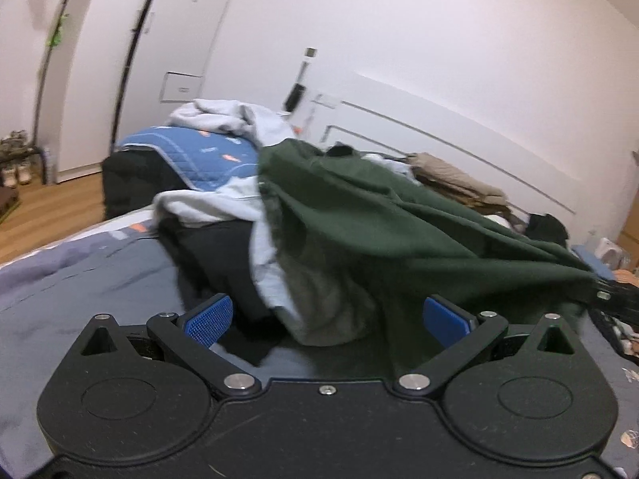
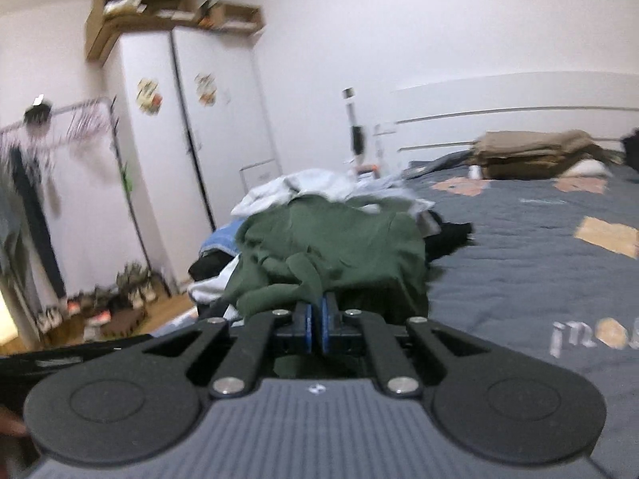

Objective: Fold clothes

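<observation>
Pinched between the right gripper (image 2: 317,321), a bunched edge of the green garment (image 2: 331,239) trails over the laundry pile (image 2: 295,187) on the bed (image 2: 519,263). Left gripper (image 1: 331,319) gapes, empty. That thin-looking bite could slip, or drag neighbouring clothes along.

Green garment (image 2: 331,239): matt, soft woven cloth
Bed cover (image 2: 519,271): matt quilted cloth
Gripper (image 1: 327,319): matt black plastic, bright metal rivets
Pads (image 1: 211,319): ribbed blue rubber
Floor (image 1: 60,203): smooth wood
</observation>
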### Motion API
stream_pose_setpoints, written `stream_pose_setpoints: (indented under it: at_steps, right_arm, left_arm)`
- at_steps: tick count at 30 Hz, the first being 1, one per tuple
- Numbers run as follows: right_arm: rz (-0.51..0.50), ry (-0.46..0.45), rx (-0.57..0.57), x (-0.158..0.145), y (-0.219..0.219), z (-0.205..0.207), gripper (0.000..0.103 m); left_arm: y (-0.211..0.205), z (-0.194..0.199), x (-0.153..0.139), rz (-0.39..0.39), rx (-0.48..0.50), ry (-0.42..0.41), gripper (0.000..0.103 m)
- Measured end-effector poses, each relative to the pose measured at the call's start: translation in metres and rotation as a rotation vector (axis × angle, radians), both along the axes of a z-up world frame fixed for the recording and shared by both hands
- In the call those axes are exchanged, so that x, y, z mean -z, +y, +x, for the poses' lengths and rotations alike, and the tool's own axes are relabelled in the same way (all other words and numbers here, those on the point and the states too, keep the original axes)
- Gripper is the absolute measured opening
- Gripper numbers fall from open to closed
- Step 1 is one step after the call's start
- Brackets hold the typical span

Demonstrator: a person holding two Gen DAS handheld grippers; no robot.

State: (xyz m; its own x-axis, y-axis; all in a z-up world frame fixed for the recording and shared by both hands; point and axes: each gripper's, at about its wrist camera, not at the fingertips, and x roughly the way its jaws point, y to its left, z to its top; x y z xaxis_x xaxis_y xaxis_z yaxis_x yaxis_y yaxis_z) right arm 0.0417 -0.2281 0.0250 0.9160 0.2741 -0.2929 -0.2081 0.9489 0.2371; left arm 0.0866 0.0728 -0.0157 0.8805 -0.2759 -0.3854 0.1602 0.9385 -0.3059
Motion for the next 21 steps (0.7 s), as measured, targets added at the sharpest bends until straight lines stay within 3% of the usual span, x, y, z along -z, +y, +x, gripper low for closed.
stream_pose_setpoints:
  at_steps: [5, 13, 17, 21]
  right_arm:
    - [0.048, 0.023, 0.132, -0.011, -0.048, -0.069, 0.004]
    - [0.026, 0.131, 0.458, 0.013, -0.126, -0.128, 0.004]
    - [-0.047, 0.194, 0.463, 0.036, -0.132, -0.138, 0.006]
    - [-0.083, 0.230, 0.466, 0.046, -0.130, -0.149, 0.016]
  left_arm:
    - [-0.030, -0.008, 0.000, -0.001, 0.131, -0.004, 0.103]
    - [-0.062, -0.037, -0.001, 0.111, 0.265, -0.043, 0.103]
    - [-0.075, -0.047, -0.001, 0.111, 0.327, -0.048, 0.103]
    - [-0.095, -0.051, 0.011, 0.172, 0.367, -0.051, 0.103]
